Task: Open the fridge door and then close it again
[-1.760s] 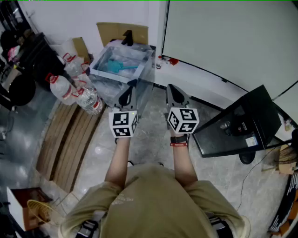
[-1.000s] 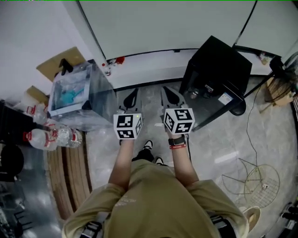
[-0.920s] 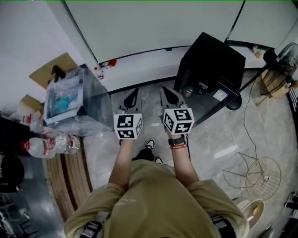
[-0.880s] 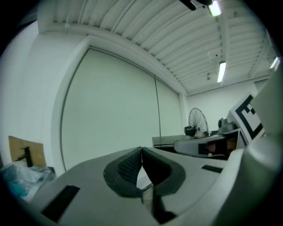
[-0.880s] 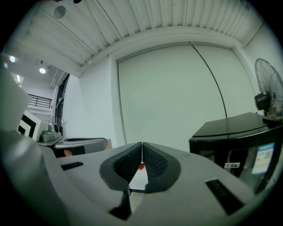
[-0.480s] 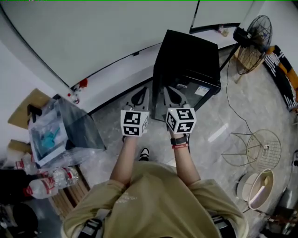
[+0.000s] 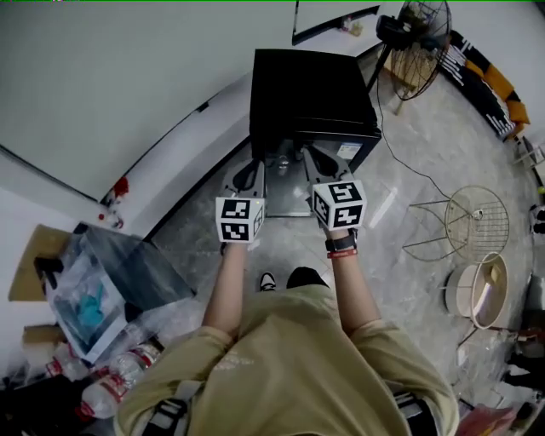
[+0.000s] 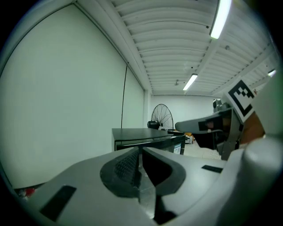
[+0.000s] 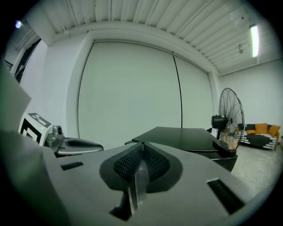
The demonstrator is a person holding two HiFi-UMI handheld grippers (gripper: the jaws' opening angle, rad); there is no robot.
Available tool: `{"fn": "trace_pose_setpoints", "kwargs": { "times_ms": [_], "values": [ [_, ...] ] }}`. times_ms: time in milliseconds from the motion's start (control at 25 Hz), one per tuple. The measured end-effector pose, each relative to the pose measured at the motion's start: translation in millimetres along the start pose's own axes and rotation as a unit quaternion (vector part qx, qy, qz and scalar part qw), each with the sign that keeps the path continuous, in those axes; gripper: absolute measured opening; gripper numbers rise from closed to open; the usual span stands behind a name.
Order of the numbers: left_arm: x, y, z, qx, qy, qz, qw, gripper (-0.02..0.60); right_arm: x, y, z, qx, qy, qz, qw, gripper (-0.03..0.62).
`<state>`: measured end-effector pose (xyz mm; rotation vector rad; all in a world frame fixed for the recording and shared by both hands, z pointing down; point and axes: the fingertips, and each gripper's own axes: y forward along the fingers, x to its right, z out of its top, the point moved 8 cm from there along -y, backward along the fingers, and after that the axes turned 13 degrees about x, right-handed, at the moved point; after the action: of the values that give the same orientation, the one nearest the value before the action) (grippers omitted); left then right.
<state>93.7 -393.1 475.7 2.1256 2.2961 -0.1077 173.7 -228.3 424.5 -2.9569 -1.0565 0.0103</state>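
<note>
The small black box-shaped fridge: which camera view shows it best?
The head view: the small black box-shaped fridge appears whole from above, top and front both visible. The left gripper view catches only its top edge and upper front, seen side-on; the right gripper view only its flat top and a corner.

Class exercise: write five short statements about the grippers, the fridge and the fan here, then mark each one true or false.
1. The left gripper and the right gripper are both shut and empty. True.
2. The fridge is white. False: it is black.
3. The fridge door stands open. False: it looks closed.
4. A fan stands beyond the fridge. True.
5. The right gripper grips the fridge. False: it is apart from it.
</note>
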Motion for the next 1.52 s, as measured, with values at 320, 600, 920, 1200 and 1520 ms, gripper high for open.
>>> {"fn": "trace_pose_setpoints", "kwargs": {
  "times_ms": [320,600,920,1200,1520],
  "values": [
    [-35.6,20.1,-37.6,-0.057,-0.038,-0.001,0.9977,0.021,21.3,39.8,10.4,-0.075,-0.091,0.1,0.988,0.026],
    [-50.0,34.1,-70.5,-0.094,-0.046,-0.003,0.9945,0.054,27.1,81.4,11.9,-0.121,-0.168,0.184,0.961,0.102],
    [-63.8,50.6,-108.7,-0.131,-0.057,-0.027,0.9894,0.164,28.6,115.9,-5.7,-0.181,-0.234,0.243,0.924,0.149],
    [-73.0,66.1,-139.9,-0.156,-0.079,-0.049,0.9834,0.193,27.9,131.2,-23.1,-0.222,-0.266,0.271,0.898,0.176],
    [-82.6,85.1,-164.9,-0.176,-0.099,-0.05,0.9782,0.193,22.3,140.5,-37.0,-0.248,-0.299,0.283,0.877,0.195]
  ]
}}
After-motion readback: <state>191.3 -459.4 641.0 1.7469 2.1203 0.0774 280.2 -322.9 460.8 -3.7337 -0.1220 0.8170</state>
